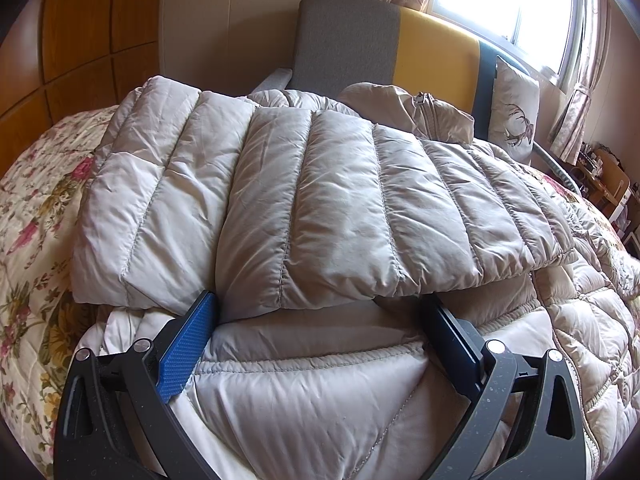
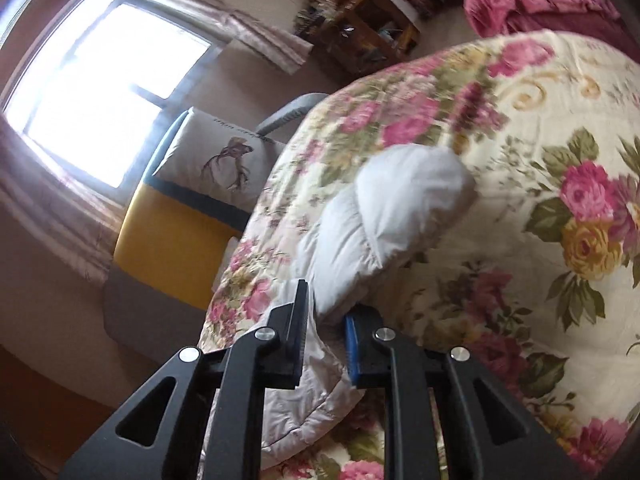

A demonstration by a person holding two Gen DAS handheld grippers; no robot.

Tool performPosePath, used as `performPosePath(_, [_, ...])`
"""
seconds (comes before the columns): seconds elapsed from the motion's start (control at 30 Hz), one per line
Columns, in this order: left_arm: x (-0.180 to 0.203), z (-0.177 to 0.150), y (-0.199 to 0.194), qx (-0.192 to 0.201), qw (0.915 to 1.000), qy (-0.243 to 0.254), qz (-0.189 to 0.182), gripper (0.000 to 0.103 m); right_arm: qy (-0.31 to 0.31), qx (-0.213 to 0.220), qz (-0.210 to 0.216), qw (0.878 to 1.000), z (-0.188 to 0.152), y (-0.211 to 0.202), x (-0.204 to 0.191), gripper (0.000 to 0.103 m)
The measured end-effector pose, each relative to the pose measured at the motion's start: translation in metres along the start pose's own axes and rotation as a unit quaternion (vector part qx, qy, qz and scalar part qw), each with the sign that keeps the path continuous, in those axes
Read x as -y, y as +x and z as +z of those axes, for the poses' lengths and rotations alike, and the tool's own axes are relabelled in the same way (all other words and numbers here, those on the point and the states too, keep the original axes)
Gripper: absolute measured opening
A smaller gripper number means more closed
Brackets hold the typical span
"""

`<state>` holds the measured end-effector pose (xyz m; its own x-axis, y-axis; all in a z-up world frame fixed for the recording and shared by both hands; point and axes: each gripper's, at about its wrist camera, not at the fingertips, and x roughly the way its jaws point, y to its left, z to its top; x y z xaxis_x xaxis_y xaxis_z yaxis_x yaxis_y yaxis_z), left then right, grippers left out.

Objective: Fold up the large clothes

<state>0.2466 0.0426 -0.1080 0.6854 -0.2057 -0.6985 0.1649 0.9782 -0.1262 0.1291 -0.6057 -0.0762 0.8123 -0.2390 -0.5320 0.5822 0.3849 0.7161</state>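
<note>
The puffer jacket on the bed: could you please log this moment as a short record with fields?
garment: beige puffer jacket, partly folded, one panel laid over the rest
surface: floral quilt on the bed
left gripper: open, fingers astride a jacket fold
right gripper: shut on a jacket part, which sticks out past it over the quilt
background: deer pillow, window

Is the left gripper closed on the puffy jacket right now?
No. The left gripper stands wide open, its fingers spread apart over the jacket.
</note>
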Motion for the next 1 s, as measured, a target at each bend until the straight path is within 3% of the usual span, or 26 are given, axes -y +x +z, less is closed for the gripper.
performPosePath(0.1, [-0.001,0.0,0.0,0.001,1.0,-0.001,-0.001,0.099,-0.082,-0.012,0.034,0.996,-0.021,-0.001,-0.054,0.016])
performPosePath(0.2, [0.0,0.0,0.0,0.001,1.0,-0.001,-0.001,0.099,-0.182,-0.036,0.074,0.98,-0.06,0.0,-0.111,0.016])
performPosePath(0.37, [-0.001,0.0,-0.001,0.001,1.0,-0.002,-0.001,0.099,-0.34,-0.087,0.141,0.926,-0.155,0.001,-0.19,0.016])
performPosePath(0.5, [0.0,0.0,0.0,0.001,1.0,-0.002,-0.001,0.099,-0.435,-0.134,0.168,0.874,-0.231,0.012,-0.218,0.016])
performPosePath(0.67, [0.0,0.0,-0.001,0.001,1.0,-0.002,-0.001,0.099,-0.516,-0.215,0.118,0.821,-0.301,0.05,-0.208,0.018])
performPosePath(0.7, [0.0,0.0,0.0,0.001,1.0,-0.002,-0.001,0.099,-0.527,-0.236,0.106,0.81,-0.309,0.059,-0.204,0.029])
performPosePath(0.73, [0.0,0.0,0.0,0.001,1.0,-0.002,-0.001,0.099,-0.529,-0.247,0.104,0.805,-0.316,0.059,-0.2,0.047])
performPosePath(0.8, [0.0,0.0,0.0,0.001,1.0,-0.002,-0.001,0.099,-0.521,-0.231,0.116,0.813,-0.31,0.053,-0.196,0.058])
performPosePath(0.9, [-0.001,0.0,0.0,0.0,1.0,-0.002,-0.002,0.099,-0.5,-0.179,0.118,0.839,-0.302,0.027,-0.181,0.088])
performPosePath(1.0, [0.0,0.002,-0.001,-0.004,1.0,-0.001,0.002,0.099,-0.468,-0.147,0.108,0.865,-0.293,0.015,-0.173,0.094])
